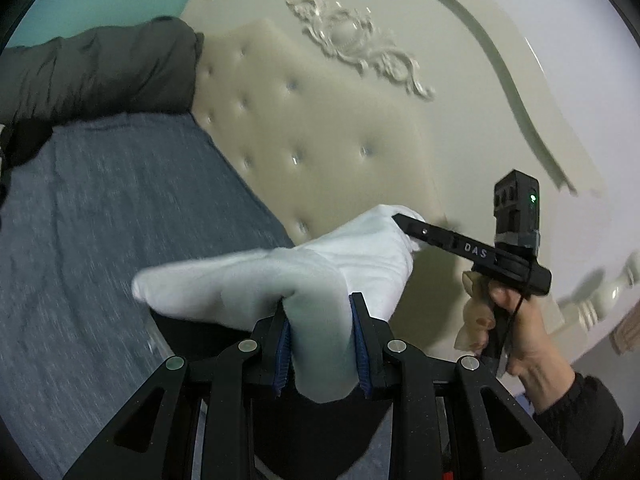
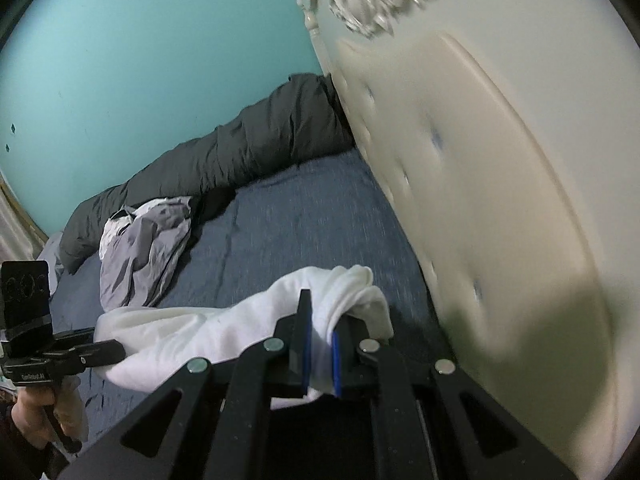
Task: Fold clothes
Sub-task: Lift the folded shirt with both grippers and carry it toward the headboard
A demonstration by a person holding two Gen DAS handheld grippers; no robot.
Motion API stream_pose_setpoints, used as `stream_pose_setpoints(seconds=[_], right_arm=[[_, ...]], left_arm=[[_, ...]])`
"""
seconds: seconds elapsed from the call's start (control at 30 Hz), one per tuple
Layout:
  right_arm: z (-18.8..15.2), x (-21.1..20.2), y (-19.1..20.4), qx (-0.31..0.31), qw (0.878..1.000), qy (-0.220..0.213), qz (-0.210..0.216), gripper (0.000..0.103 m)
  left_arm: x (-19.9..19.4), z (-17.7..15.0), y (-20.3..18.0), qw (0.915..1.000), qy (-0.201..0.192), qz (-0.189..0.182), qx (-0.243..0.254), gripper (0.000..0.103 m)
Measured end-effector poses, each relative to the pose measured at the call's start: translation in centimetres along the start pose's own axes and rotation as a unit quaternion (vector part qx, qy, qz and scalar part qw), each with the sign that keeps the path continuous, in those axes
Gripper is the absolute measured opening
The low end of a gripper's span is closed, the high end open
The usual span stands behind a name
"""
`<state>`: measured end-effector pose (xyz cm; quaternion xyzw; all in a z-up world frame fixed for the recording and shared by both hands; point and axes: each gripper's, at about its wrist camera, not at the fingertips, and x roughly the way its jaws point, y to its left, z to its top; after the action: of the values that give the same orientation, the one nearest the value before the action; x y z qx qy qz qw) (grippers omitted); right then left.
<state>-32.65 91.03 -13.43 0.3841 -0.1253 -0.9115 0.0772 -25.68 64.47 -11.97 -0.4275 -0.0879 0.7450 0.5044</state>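
A white garment (image 1: 304, 272) hangs stretched between my two grippers above the blue bed sheet (image 1: 100, 220). My left gripper (image 1: 320, 340) is shut on one end of it; the cloth bulges between the blue pads. My right gripper (image 2: 320, 344) is shut on the other end of the white garment (image 2: 192, 332), bunched between its pads. In the left wrist view the right gripper (image 1: 404, 220) shows at the right, its tip in the cloth. In the right wrist view the left gripper (image 2: 116, 350) shows at the lower left, gripping the cloth's far end.
A cream tufted headboard (image 1: 320, 120) stands close ahead of both grippers. A dark grey duvet (image 2: 248, 148) lies rolled along the teal wall (image 2: 140, 60). A crumpled grey and white pile of clothes (image 2: 144, 248) lies on the sheet (image 2: 300, 216).
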Motion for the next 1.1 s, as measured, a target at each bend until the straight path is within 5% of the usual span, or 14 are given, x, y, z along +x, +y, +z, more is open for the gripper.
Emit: stream_pose_setpoints(seconds=[0.5,1.1], right_arm=[[-9.2,-1.9,-2.4,0.041,0.995,0.086,0.006,0.007],[-13.6,-0.7,-4.0,0.065,0.985,0.156,0.028,0.007]], left_arm=[[1.6,-10.3,-1.6,0.9980,0.047,-0.003,-0.043,0.029],[1.9,-15.0,0.8,0.9931,0.057,-0.016,-0.101,0.029]])
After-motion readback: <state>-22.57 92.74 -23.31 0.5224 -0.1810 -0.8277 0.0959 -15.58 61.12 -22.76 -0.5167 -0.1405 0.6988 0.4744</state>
